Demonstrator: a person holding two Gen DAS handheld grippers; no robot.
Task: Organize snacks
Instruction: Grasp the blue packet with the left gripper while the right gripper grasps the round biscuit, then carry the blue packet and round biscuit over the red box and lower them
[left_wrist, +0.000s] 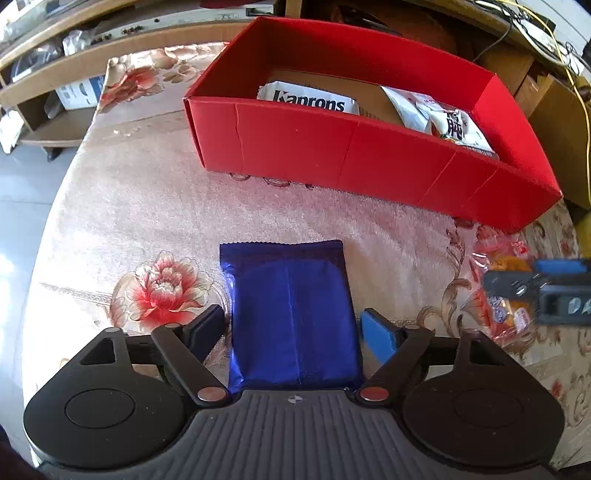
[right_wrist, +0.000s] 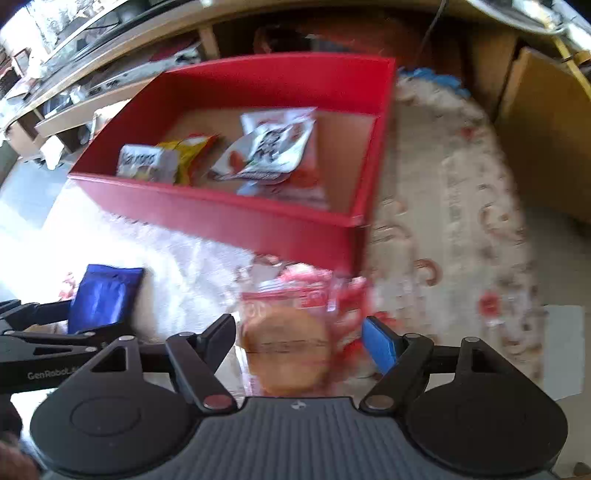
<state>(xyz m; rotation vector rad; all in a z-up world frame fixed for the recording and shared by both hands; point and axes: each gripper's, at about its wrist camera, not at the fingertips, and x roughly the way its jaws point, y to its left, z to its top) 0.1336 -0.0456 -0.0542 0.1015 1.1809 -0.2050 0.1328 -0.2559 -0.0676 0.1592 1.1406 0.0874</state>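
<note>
Before the red box (left_wrist: 347, 162), both grippers, left (left_wrist: 291, 325) and right (right_wrist: 299, 334), straddle packets spread wide; next, close and lift.

We seem to be in a home, likely a living room. We see a table under a plush floral cloth (left_wrist: 155, 206) with red peonies, the sort laid in a household. Behind it runs a low wooden shelf unit (left_wrist: 48, 74) holding an audio or video device (left_wrist: 162, 26), bags and a small box. Loose cables (left_wrist: 546, 40) trail over wooden furniture on the right. A pale tiled floor (left_wrist: 22, 184) shows beside the table. Packaged snacks sit in a red box (left_wrist: 332, 147), everyday household goods.
</note>
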